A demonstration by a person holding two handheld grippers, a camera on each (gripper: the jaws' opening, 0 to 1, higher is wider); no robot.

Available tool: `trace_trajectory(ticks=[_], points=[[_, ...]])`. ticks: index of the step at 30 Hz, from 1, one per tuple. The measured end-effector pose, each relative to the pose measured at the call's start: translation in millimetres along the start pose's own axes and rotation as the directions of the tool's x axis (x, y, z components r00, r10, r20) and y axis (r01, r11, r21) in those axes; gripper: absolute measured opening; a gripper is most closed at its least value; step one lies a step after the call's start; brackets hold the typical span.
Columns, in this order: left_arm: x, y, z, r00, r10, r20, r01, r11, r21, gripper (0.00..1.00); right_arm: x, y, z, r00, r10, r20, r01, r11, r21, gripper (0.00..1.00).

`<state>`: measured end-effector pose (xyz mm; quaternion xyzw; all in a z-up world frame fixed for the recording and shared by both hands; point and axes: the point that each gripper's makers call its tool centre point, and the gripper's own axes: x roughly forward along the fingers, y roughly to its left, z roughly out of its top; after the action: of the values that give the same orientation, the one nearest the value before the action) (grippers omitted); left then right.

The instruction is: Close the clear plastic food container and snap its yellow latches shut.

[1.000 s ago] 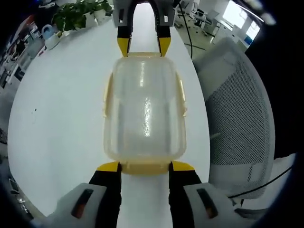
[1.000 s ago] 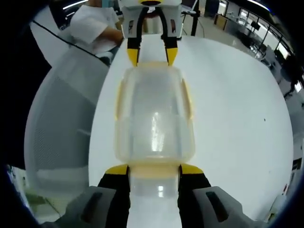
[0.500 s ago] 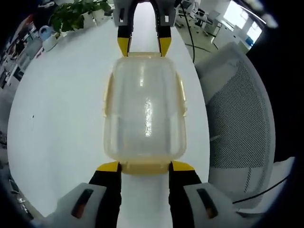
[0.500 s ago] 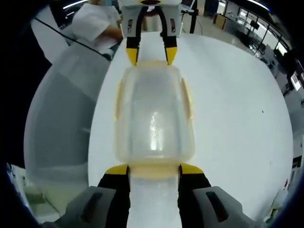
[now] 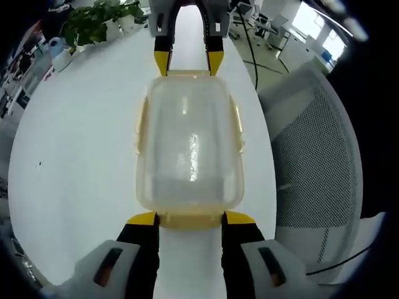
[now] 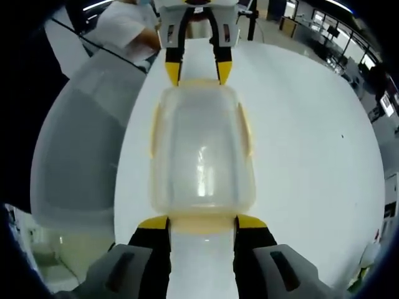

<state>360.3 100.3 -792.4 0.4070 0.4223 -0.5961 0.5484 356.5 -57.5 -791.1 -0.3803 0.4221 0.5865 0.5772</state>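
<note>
Left gripper view looks down on a clear plastic food container [image 5: 189, 149] lying on a white surface [image 5: 75, 137]. The container is a rounded rectangle with its lid on, glossy and see-through, with pale yellow latches along its sides: one on the left edge [image 5: 139, 128], one on the right edge [image 5: 238, 128], one at the near end [image 5: 190, 219] and one at the far end [image 5: 187, 73]. The left gripper [image 5: 190, 218] rises from the bottom of this view with its yellow-tipped fingers [image 5: 142, 219] spread to either side of the near latch, touching or just beside it; whether they press it cannot be told. The right gripper [image 5: 187, 61] comes in from the far end, its fingers also apart at the far latch. To the right stands a grey mesh office chair [image 5: 318, 162], and far left are potted plants [image 5: 100, 18]. Right gripper view shows the same container [image 6: 201, 156] from the opposite end, the right gripper [image 6: 201, 223] spread at the near latch and the left gripper [image 6: 198, 70] opposite. Here the chair [image 6: 81, 143] is on the left, and a person's white sleeve [image 6: 121, 28] appears beyond it.
</note>
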Motion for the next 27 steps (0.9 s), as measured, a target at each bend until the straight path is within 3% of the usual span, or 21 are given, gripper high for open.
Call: trace_trajectory(ticks=[27], points=[[12,0.9,24.0,1.000,-0.003,-0.017,0.004,1.000,0.011,0.37,-3,1,-28.3,1.000,-0.012,-0.028,0.013,1.000,0.017,0.37]])
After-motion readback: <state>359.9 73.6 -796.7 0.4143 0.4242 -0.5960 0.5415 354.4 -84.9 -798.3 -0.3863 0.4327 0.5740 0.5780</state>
